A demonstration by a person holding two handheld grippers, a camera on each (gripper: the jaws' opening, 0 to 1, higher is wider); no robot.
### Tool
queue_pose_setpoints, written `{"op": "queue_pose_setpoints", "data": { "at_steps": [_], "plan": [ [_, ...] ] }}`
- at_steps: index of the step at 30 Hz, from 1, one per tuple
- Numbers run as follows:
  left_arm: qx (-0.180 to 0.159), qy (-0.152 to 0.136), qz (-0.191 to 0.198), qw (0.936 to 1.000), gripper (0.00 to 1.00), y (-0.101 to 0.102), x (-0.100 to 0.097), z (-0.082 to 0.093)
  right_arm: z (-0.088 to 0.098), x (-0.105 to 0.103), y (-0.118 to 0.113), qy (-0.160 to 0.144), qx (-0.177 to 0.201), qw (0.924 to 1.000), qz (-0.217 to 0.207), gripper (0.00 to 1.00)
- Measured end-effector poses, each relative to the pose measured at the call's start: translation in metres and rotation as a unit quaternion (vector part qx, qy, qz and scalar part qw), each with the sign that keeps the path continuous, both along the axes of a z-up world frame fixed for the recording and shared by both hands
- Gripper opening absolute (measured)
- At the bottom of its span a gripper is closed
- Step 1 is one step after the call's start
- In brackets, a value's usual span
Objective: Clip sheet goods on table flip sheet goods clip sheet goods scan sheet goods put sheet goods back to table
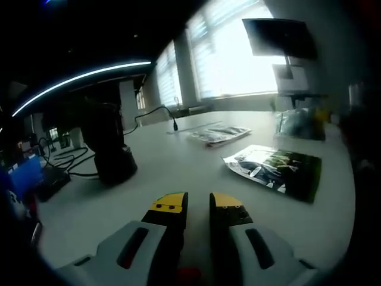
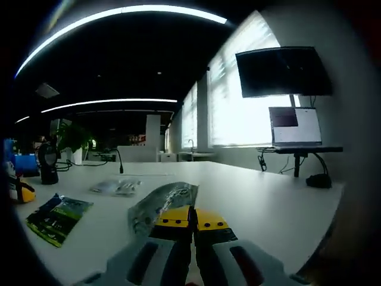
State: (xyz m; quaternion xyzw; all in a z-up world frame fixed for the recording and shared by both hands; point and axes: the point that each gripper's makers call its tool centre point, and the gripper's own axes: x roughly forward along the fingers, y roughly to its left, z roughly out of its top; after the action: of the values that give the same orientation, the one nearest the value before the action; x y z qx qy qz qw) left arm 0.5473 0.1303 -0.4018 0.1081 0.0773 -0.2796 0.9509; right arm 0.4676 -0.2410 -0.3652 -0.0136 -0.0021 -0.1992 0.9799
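Two flat packets are lying on the white table (image 1: 178,173) ahead of the left gripper (image 1: 198,205), whose jaws are standing slightly apart and holding nothing: a dark green packet (image 1: 277,168) nearby and a pale clear packet (image 1: 219,134) farther off, with a black stand-mounted scanner (image 1: 108,143) and its cables sitting to the left. The right gripper (image 2: 191,219) is pinching the edge of a grey-green sheet packet (image 2: 159,205), jaws clenched on it just above the tabletop. A laptop (image 2: 294,127) on a stand and a wall monitor (image 2: 283,71) are sitting beyond by the bright windows.

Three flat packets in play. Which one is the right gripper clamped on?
The silvery translucent packet, pinched at its near edge by the right gripper and lifted. The dark green packet and the small clear packet lie flat on the table.
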Motion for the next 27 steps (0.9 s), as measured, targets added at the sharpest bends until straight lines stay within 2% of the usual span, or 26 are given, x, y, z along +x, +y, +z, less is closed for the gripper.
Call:
{"op": "queue_pose_setpoints", "data": {
  "at_steps": [9,14,15,22,27],
  "plan": [
    [0.004,-0.004,-0.002,1.0000,0.07,0.004,0.009,0.000,-0.010,0.005,-0.006,0.025,-0.010,0.9991,-0.032,0.00],
    [0.006,-0.005,-0.001,1.0000,0.07,0.002,0.008,0.000,-0.016,0.009,-0.013,0.043,-0.005,0.9984,-0.037,0.00],
    [0.007,-0.005,0.001,1.0000,0.07,0.002,0.007,0.000,-0.019,0.009,-0.013,0.057,-0.012,0.9976,-0.036,0.00],
    [0.011,-0.005,0.002,0.9999,0.07,0.001,0.005,-0.001,-0.023,0.012,-0.014,0.069,-0.012,0.9970,-0.033,0.00],
    [0.013,-0.006,-0.001,0.9999,0.07,0.001,0.005,-0.001,-0.022,0.011,-0.012,0.086,-0.031,0.9954,-0.030,0.02]
  ]
}}
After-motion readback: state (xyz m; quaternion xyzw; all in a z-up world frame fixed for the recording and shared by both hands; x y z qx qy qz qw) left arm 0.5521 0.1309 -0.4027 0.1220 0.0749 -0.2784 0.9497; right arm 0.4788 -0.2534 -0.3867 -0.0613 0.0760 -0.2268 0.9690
